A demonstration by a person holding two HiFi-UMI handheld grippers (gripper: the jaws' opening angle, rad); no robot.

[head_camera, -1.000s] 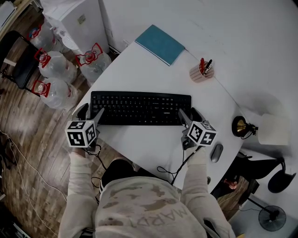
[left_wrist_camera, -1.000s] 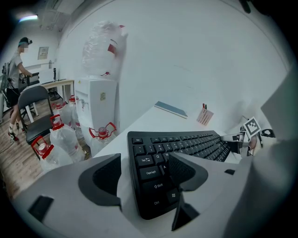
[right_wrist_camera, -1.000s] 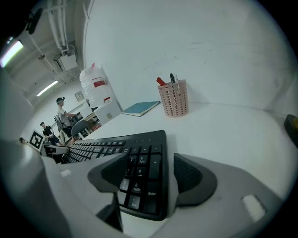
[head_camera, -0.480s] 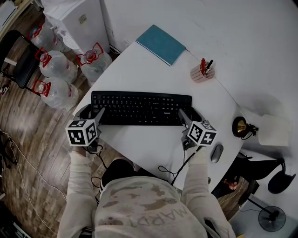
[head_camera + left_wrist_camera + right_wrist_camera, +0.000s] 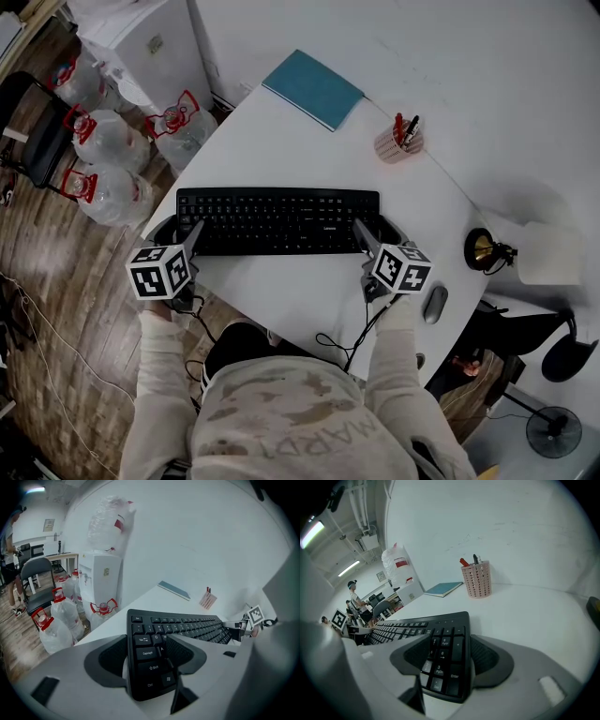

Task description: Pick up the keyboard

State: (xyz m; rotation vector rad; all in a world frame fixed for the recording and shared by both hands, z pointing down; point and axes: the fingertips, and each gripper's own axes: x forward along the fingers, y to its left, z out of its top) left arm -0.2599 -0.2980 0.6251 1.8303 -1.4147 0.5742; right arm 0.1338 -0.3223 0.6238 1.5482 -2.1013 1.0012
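Left gripper is clamping the keyboard at its left end, right gripper is clamping the right end, jaws narrowed onto it. It's lying flat on the white table. I'm reckoning it light, stiff, slick plastic; both-end holds are suiting it.

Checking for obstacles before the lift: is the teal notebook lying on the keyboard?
No, the teal notebook lies well beyond the keyboard, with a clear gap between them.

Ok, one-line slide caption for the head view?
The left gripper and right gripper clamp opposite ends of the black keyboard on a white table, teal notebook and pen cup beyond.
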